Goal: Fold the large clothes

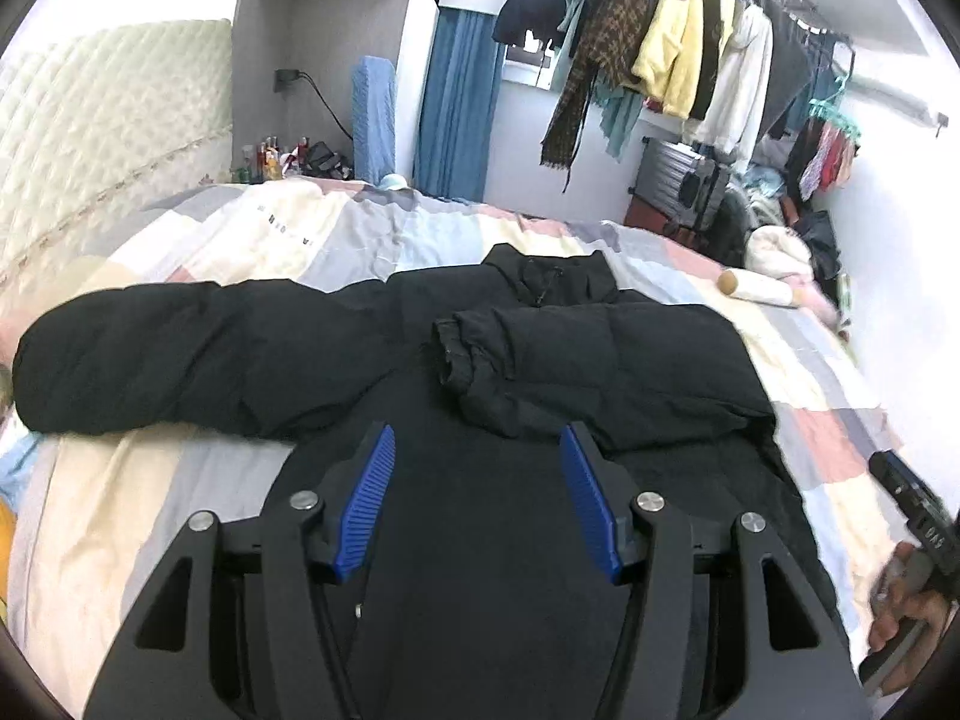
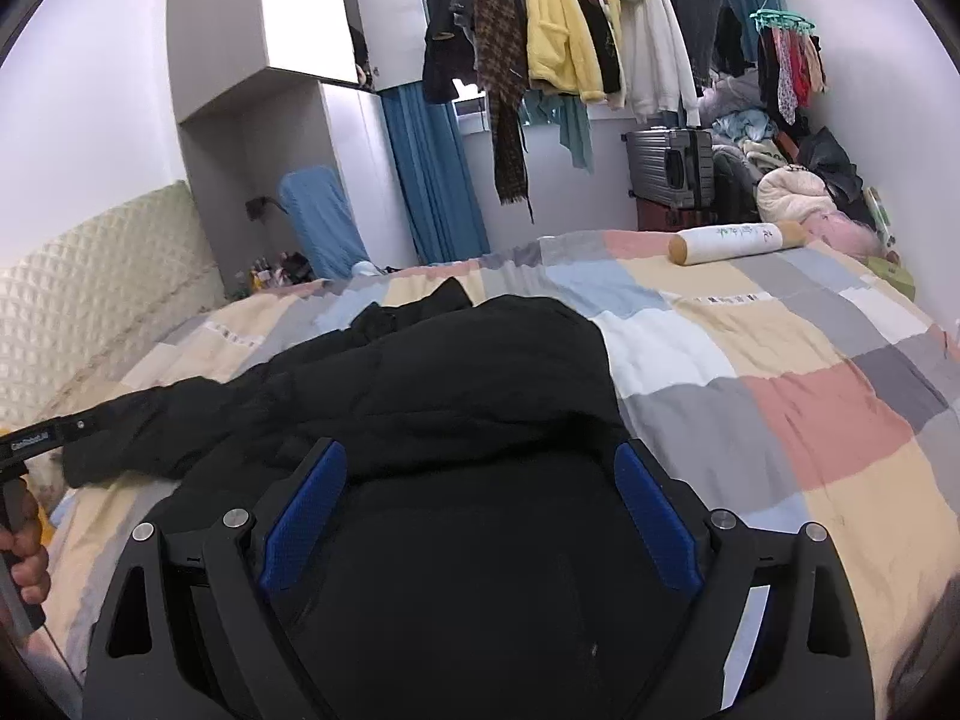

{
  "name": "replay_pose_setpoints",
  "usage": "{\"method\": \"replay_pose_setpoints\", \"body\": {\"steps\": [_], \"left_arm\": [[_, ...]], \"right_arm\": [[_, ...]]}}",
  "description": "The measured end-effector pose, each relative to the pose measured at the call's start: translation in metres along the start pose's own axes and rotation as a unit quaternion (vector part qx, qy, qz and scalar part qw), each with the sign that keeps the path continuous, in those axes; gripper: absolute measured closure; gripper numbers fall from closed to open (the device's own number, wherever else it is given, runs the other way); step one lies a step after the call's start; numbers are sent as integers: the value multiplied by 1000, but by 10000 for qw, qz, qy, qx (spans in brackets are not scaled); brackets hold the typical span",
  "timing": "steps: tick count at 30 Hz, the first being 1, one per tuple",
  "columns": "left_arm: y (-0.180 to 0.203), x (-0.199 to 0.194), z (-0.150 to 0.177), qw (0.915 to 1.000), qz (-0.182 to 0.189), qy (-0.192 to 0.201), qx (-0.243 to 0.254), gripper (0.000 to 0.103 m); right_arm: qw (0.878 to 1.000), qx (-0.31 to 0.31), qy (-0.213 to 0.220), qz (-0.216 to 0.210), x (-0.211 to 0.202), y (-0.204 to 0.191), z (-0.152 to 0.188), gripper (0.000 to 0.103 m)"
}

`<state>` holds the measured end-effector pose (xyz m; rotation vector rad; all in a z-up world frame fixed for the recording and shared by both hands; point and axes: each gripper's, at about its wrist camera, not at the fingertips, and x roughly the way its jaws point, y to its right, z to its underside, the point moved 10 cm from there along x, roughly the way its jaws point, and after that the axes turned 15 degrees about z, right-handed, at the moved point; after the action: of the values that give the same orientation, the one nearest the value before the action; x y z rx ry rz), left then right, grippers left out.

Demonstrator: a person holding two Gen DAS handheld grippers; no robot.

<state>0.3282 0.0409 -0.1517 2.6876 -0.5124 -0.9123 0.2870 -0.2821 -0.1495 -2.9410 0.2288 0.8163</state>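
A black puffer jacket (image 1: 492, 480) lies flat on the patchwork quilt (image 1: 150, 516), collar at the far side. Its right sleeve (image 1: 576, 360) is folded across the chest; its left sleeve (image 1: 180, 360) stretches out to the left. My left gripper (image 1: 477, 438) is open and empty above the jacket's lower body. My right gripper (image 2: 480, 456) is open and empty above the jacket (image 2: 456, 372) near its right edge. The right gripper also shows at the edge of the left wrist view (image 1: 912, 504), and the left one in the right wrist view (image 2: 36, 438).
A white cylindrical bolster (image 2: 738, 243) lies at the far right of the bed (image 2: 780, 360). A padded headboard (image 1: 90, 138) stands at the left. Hanging clothes (image 2: 576, 24), a suitcase (image 2: 669, 165) and piled laundry (image 2: 798, 180) are beyond the bed.
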Motion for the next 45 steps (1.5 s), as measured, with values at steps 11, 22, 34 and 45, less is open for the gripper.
{"method": "replay_pose_setpoints", "body": {"steps": [11, 22, 34, 45], "left_arm": [[17, -50, 44, 9993, -4, 125, 345, 41], [10, -63, 82, 9989, -158, 142, 425, 30], [-20, -70, 83, 9997, 146, 138, -155, 21], [-131, -106, 2, 9961, -480, 575, -476, 3]], "right_arm": [[9992, -382, 153, -10, -58, -26, 39, 11], [9988, -420, 221, 92, -81, -27, 58, 0], [9989, -405, 194, 142, -87, -23, 69, 0], [9986, -501, 29, 184, -77, -27, 76, 0]]}}
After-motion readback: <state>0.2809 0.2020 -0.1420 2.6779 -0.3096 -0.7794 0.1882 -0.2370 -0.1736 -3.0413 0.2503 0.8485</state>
